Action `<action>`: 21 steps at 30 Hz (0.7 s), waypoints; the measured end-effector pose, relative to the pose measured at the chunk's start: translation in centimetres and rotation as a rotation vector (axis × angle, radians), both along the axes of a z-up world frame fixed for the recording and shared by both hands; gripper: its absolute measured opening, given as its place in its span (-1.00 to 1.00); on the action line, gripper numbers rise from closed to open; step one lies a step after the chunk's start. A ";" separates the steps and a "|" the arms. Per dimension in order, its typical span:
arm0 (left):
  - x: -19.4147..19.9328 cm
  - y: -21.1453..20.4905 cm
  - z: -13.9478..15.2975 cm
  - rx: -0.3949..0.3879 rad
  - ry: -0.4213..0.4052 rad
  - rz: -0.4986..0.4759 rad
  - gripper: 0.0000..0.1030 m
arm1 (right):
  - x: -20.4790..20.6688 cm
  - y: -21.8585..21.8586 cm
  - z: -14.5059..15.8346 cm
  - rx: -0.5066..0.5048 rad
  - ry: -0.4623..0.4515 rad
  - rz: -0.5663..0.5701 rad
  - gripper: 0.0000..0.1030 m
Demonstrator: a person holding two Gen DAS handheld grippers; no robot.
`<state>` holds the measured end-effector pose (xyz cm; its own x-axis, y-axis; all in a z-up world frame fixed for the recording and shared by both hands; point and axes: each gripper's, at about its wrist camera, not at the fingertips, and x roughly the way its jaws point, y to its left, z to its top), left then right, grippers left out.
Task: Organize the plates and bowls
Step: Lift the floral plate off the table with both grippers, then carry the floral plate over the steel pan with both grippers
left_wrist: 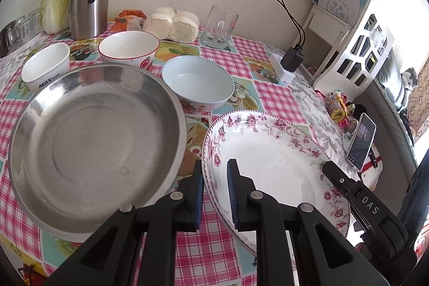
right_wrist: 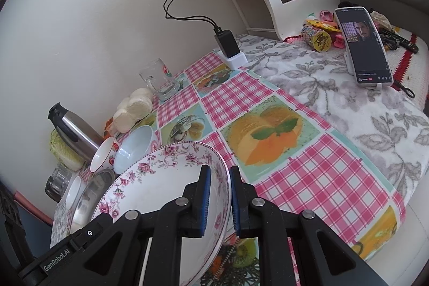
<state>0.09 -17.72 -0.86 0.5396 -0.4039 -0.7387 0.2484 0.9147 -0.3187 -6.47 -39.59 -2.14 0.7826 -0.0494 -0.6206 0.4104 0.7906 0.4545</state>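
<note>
Both grippers clamp opposite rims of the floral plate (left_wrist: 268, 165) — left gripper (left_wrist: 215, 195) and right gripper (right_wrist: 220, 201) sharing its weight, likely to stack it on the steel plate (left_wrist: 93, 141).

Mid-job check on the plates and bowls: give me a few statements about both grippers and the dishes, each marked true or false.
1. Both grippers clamp the floral plate by its rim. True: the left gripper on one side, the right gripper on the other.
2. The steel basin holds a bowl. False: it holds nothing.
3. The light blue bowl lies upside down. False: it stands upright.
4. The glass mug stands near the wall. True.
5. The phone screen is dark. False: it is lit with a picture.
</note>
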 end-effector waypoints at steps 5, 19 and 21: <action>0.4 1.5 0.3 -0.014 -0.004 0.021 -0.66 | 0.4 1.4 0.6 -0.007 -0.012 0.008 -0.71; 1.6 7.2 1.1 -0.048 -0.017 0.097 -0.66 | 2.4 6.7 1.4 -0.021 -0.012 0.067 -0.71; 1.7 8.1 1.2 -0.050 -0.019 0.113 -0.66 | 2.8 7.6 1.5 -0.023 -0.010 0.083 -0.71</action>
